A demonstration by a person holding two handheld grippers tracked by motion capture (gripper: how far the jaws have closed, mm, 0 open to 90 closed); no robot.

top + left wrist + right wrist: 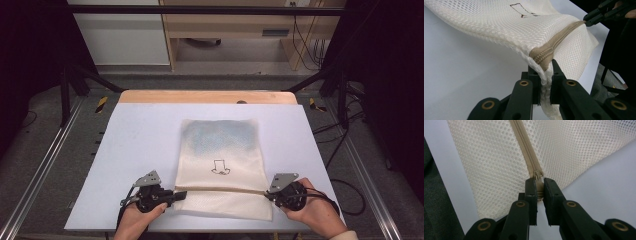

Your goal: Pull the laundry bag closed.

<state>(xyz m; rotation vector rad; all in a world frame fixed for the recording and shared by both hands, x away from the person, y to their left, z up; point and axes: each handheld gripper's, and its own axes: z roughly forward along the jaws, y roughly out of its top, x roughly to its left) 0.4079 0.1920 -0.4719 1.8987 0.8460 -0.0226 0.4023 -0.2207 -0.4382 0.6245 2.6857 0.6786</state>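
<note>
Grippers first, nearest me. My left gripper (176, 195), at about 7 o'clock on the table (135, 145), has its jaws pinched on the left end of the zipper tape (544, 56) and the mesh bunched around it. My right gripper (266, 194), at about 5 o'clock, has its jaws closed narrow on the zipper slider (538, 175) at the right end of the same seam.

Item: mesh laundry bag (220, 150), cream, lying flat at table centre, its near edge toward 6 o'clock. The zipper (220, 190) runs 9 to 3 across its near part and looks fully shut. A small hat-like drawing (220, 167) sits just beyond it. Farther on, toward 12 o'clock, a bluish patch (220, 135) shows through the mesh; I cannot tell what it is.

Step in hand, as I judge it: opening the zipper.
- Keep the left grip as anchor, tape taut.
- Draw the slider toward 9 o'clock, straight along the teeth, low and level.
- Risk: mesh lifts near the left jaws in the left gripper view; slack there could jam the slider.

Beyond the table: floor, frame rails (45, 165), wooden furniture (225, 30).
</note>
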